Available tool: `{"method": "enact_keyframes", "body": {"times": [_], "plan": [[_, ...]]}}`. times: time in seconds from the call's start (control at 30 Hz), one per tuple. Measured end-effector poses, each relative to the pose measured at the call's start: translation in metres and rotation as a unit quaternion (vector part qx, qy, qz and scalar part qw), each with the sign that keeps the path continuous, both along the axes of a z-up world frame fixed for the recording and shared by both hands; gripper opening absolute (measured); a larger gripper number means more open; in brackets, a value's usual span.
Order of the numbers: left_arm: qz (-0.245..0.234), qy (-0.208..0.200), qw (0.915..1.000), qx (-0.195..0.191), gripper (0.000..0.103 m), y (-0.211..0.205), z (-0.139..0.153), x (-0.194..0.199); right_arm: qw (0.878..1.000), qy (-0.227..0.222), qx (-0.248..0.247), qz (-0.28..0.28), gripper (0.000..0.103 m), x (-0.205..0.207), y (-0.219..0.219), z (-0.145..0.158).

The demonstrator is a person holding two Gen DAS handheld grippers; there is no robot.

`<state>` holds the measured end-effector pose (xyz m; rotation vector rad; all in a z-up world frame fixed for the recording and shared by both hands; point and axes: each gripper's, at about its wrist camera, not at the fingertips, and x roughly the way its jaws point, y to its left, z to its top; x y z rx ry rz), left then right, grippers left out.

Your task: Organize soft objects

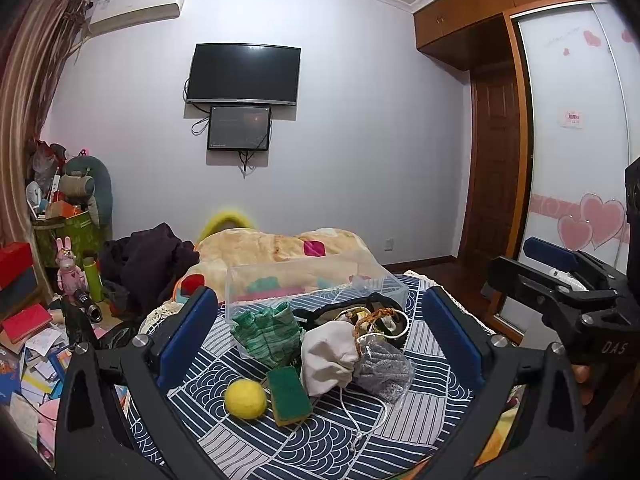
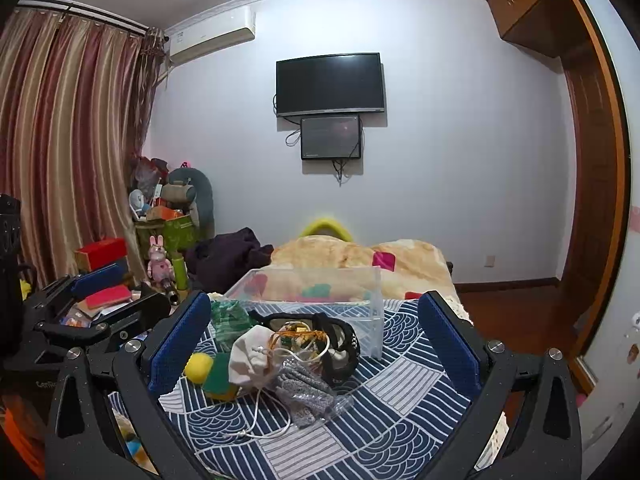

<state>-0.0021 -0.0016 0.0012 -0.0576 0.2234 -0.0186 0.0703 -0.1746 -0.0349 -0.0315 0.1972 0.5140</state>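
A pile of soft things lies on the blue patterned cloth (image 1: 320,440): a yellow ball (image 1: 245,399), a green sponge (image 1: 289,396), green knit gloves (image 1: 268,332), a white drawstring pouch (image 1: 328,358) and a grey mesh bag (image 1: 384,368). Behind them stands a clear plastic box (image 1: 312,284). My left gripper (image 1: 320,344) is open, its blue pads either side of the pile, above it. My right gripper (image 2: 316,344) is open too, framing the same pile: ball (image 2: 198,367), sponge (image 2: 218,380), pouch (image 2: 250,356), mesh bag (image 2: 306,388), box (image 2: 320,292).
A black eye mask (image 2: 340,344) and white cord (image 2: 264,420) lie tangled in the pile. A beige blanket (image 1: 280,248) and dark clothes (image 1: 148,260) lie behind the box. Books and boxes (image 1: 28,320) clutter the left; a wardrobe (image 1: 572,120) stands right.
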Motion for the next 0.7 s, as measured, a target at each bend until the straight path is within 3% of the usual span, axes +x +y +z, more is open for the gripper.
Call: {"method": "enact_keyframes", "body": {"times": [0.7], "plan": [[-0.001,-0.005,1.0,0.004,0.103,-0.0016,0.0022,-0.0016,1.0,-0.003,0.006,0.002,0.103,-0.0006,-0.0006,0.0026]]}}
